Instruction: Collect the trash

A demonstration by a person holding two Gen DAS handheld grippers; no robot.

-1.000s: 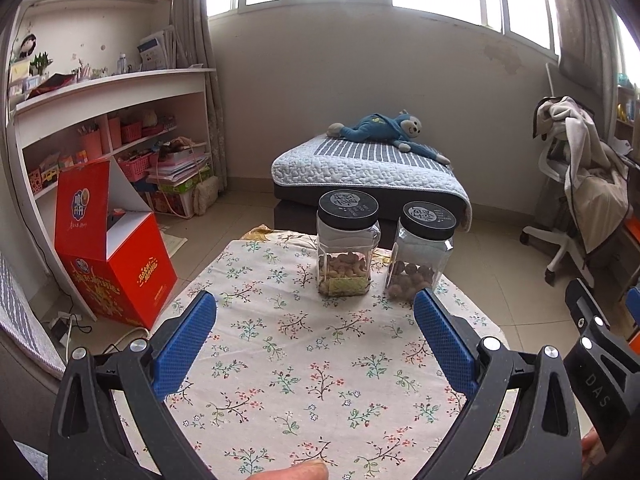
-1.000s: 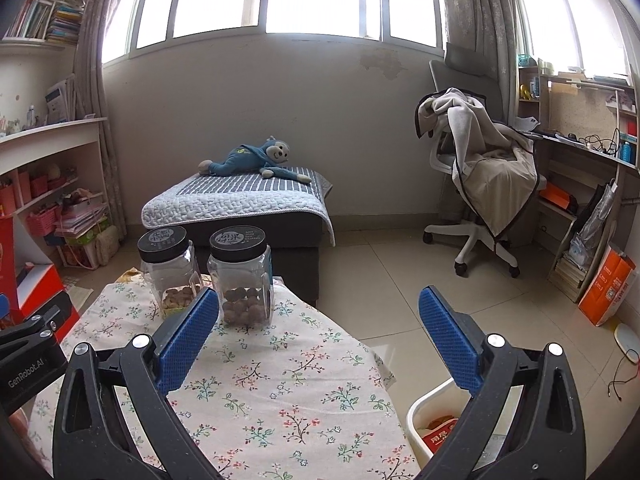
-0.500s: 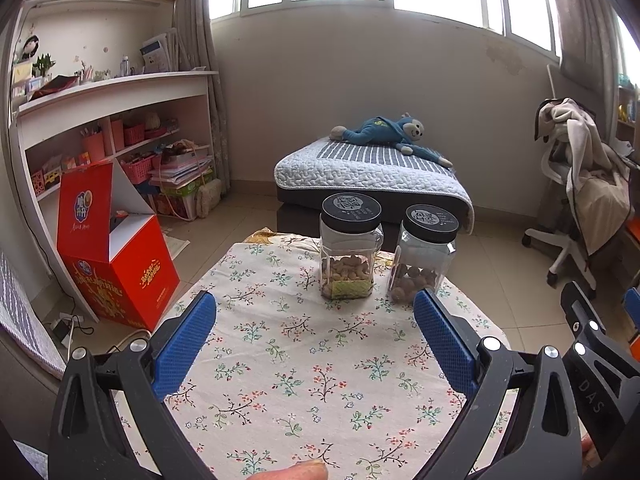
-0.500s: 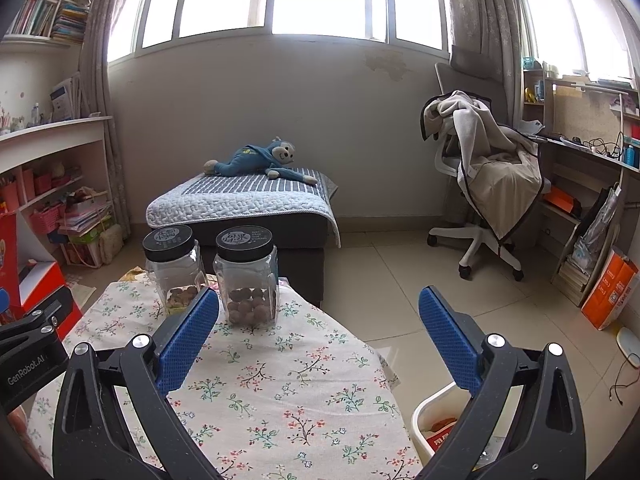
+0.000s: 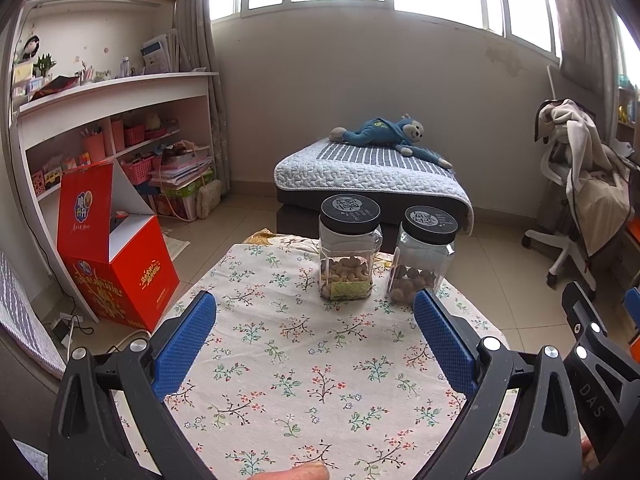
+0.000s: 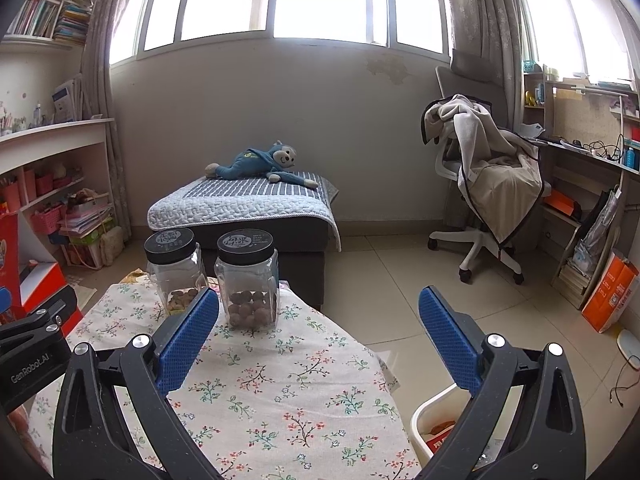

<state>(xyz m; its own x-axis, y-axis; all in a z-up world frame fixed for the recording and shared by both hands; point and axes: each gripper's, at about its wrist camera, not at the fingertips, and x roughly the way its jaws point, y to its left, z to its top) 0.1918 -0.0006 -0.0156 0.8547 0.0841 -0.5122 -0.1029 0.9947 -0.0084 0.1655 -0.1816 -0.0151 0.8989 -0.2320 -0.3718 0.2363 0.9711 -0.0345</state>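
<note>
left tongs point(image 5: 314, 318): open, empty
right tongs point(image 6: 319, 318): open, empty
bin point(image 6: 434, 412): 5 o'clock, nearer right tongs
trash on tabletop point(image 5: 280, 360): none visible

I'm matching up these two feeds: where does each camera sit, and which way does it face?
Left wrist: on the left gripper, over the floral table, facing the bed; a fingertip shows.
Right wrist: on the right gripper, at the table's right edge above a white bin.
Shared: two black-lidded jars, plush monkey.
</note>
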